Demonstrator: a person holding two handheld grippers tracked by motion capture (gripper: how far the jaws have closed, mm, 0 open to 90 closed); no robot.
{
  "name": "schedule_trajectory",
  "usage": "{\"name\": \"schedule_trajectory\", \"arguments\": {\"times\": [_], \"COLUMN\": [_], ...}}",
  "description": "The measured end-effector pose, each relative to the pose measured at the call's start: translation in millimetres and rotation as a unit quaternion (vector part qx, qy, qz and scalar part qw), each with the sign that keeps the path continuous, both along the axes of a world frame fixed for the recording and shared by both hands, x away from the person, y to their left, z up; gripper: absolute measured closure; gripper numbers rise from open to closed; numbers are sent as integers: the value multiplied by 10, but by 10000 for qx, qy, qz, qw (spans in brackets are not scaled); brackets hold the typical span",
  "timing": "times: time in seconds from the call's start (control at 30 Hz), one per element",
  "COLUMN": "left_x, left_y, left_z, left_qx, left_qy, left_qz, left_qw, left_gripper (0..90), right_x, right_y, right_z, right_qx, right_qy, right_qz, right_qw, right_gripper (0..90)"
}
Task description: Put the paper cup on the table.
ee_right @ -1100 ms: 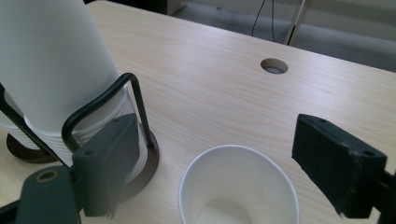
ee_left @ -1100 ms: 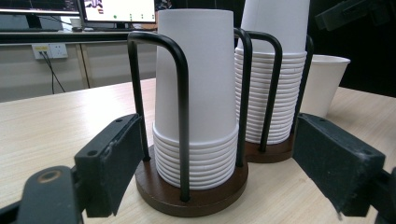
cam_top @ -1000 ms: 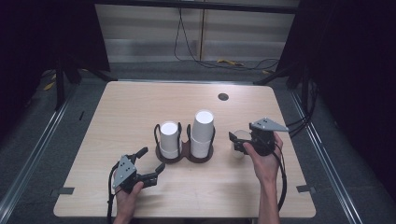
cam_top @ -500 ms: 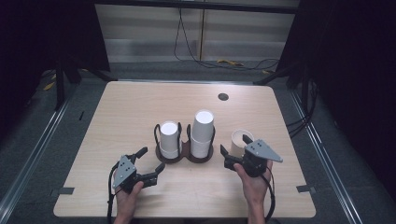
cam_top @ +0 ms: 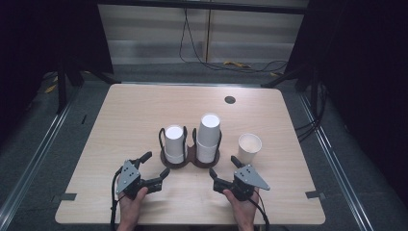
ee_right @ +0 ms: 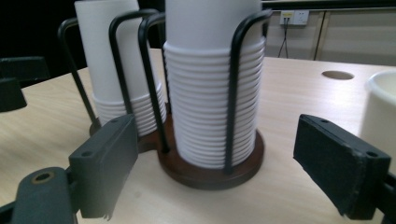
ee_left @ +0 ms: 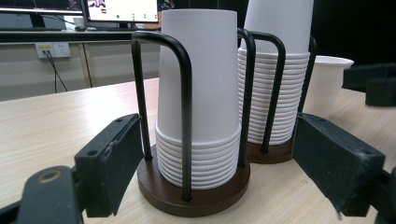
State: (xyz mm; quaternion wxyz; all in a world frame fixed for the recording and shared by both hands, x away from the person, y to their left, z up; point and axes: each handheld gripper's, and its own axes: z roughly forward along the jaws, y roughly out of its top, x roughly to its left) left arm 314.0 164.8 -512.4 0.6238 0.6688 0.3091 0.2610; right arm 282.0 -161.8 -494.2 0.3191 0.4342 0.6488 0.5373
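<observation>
Left gripper (cam_top: 150, 165), held in the person's left hand (cam_top: 130, 204), rests low over the pale wooden table (cam_top: 144, 110) near its front edge; its black jaws stand wide apart with nothing between them, aimed at the dark brown wooden double cup holder with black wire hoops (cam_top: 190, 161). In the holder's left bay sits the shorter stack of white paper cups (cam_top: 174, 143), upside down; in the right bay, touching nothing beside it, the taller stack of white paper cups (cam_top: 208, 137), likewise inverted. Just right of the holder, apart from it, a single white paper cup (cam_top: 249, 148) stands upright, mouth up, on the table. Right gripper (cam_top: 224, 171), in the right hand (cam_top: 243, 207), sits near the front edge below that cup; its jaws are spread wide, empty, having just been opening.
</observation>
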Motion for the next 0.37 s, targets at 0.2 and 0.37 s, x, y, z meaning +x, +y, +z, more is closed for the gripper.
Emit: {"name": "schedule_trajectory", "arguments": {"times": [0.2,0.37], "left_x": [0,1], "left_y": [0,2], "left_z": [0,0], "left_qx": [0,-13], "left_qy": [3,10], "left_qz": [24,33], "left_qw": [10000,10000], "left_gripper": [163,163], "right_x": [-8,-23], "right_y": [66,60], "right_z": [-65,-71], "right_qx": [-44,15], "right_qy": [-107,-185], "right_qz": [-61,-108], "right_qw": [9999,9998], "right_gripper": [135,135]}}
